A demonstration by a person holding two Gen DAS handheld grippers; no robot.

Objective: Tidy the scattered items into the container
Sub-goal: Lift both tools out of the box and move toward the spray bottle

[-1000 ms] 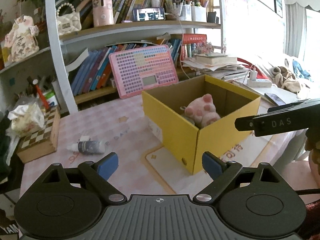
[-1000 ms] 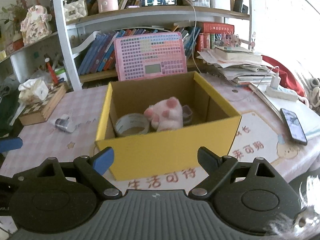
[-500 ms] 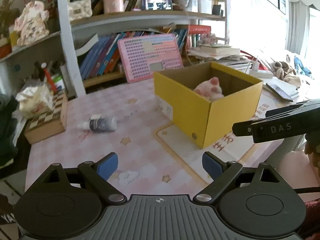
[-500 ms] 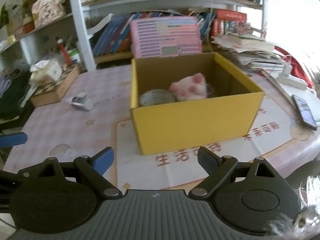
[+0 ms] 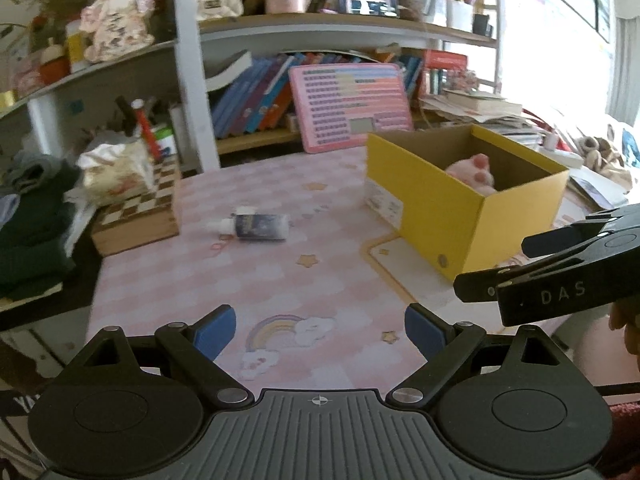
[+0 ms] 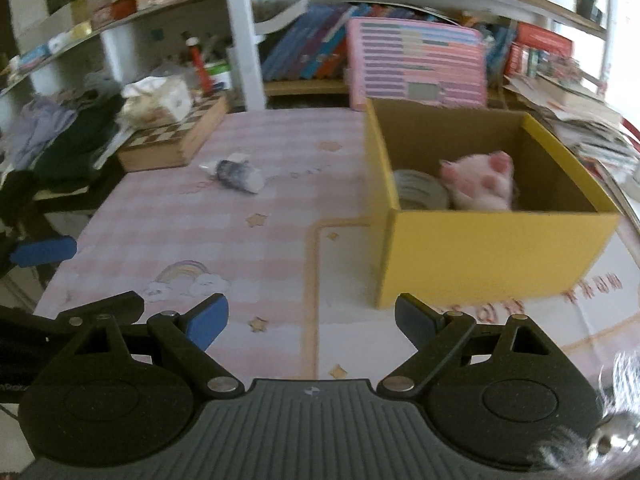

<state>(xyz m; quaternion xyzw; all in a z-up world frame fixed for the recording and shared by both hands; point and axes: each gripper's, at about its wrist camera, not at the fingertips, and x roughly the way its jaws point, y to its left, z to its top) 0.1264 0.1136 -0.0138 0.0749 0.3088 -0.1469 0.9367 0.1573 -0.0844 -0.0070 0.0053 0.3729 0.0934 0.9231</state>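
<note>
Cluttered study corner: white bookshelf (image 5: 192, 80) packed with leaning books behind a table covered in a pink checked cloth (image 5: 240, 280) printed with stars and a rainbow.

Far left, dark folded clothes (image 5: 32, 232) at the table edge. Next, a checkerboard box (image 5: 136, 216) topped by a crumpled tissue pack (image 5: 116, 168). Right of that, lying on its side on the cloth, well apart from the container: a small dark bottle with a white cap (image 5: 256, 227), also seen in the right wrist view (image 6: 236, 174). Behind, propped upright against the shelf, a pink calculator-like board (image 5: 352, 106). Further right, an open yellow cardboard box (image 5: 436, 208), standing on a white mat with an orange border (image 6: 360, 320). Inside the box, in the right wrist view, a roll of tape (image 6: 418, 192) beside a pink plush paw (image 6: 480, 184), touching or nearly so. Stacked papers and books (image 5: 480, 104) beyond the box at far right.

Foreground, left gripper (image 5: 319, 330): blue pads spread wide, nothing between them, hovering over the rainbow print. Right gripper (image 6: 311, 320): likewise spread wide and empty, near the box's front corner; visible side-on in the left wrist view, marked DAS.
</note>
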